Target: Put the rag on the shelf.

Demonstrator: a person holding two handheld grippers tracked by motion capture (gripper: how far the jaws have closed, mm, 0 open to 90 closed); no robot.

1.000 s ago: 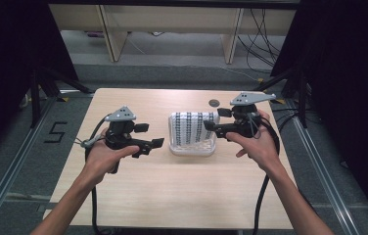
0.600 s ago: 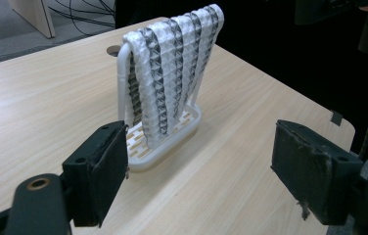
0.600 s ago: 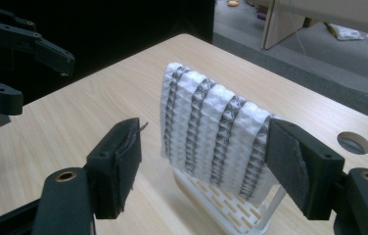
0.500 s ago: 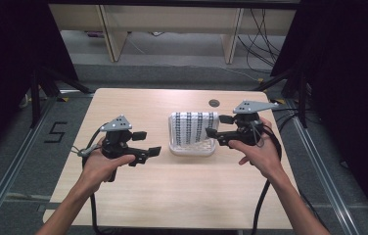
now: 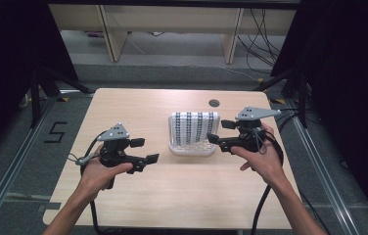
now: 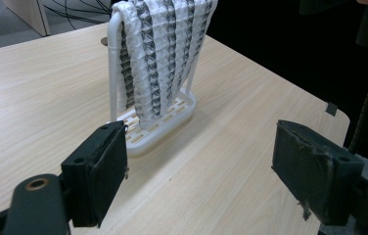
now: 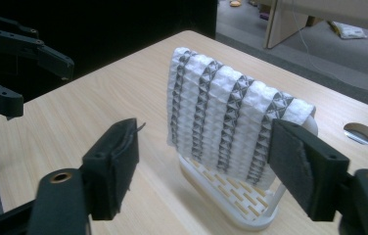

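A white cloth with grey stripes (image 5: 194,128) hangs over a small white rack (image 5: 192,148) in the middle of the wooden table. My right gripper (image 5: 219,132) is just right of the rack and points at it. Its jaws have just been opening and stand wide, and the cloth (image 7: 231,117) and rack (image 7: 231,196) lie beyond the pads, untouched. My left gripper (image 5: 145,151) is held low, left of the rack and well apart from it, open and empty. The left gripper view looks between those jaws (image 6: 206,166) at the cloth (image 6: 160,54) and rack (image 6: 157,125).
A round cable hole (image 5: 214,103) sits in the table behind the rack. Bare tabletop (image 5: 182,191) stretches in front. Cables trail from both grippers off the front edge. Dark frames and curtains stand at both sides, with wooden furniture legs beyond the far edge.
My left gripper has sunk and drawn back toward the table's front. The right gripper has come slightly off the cloth's right side, and its jaws stand wider.
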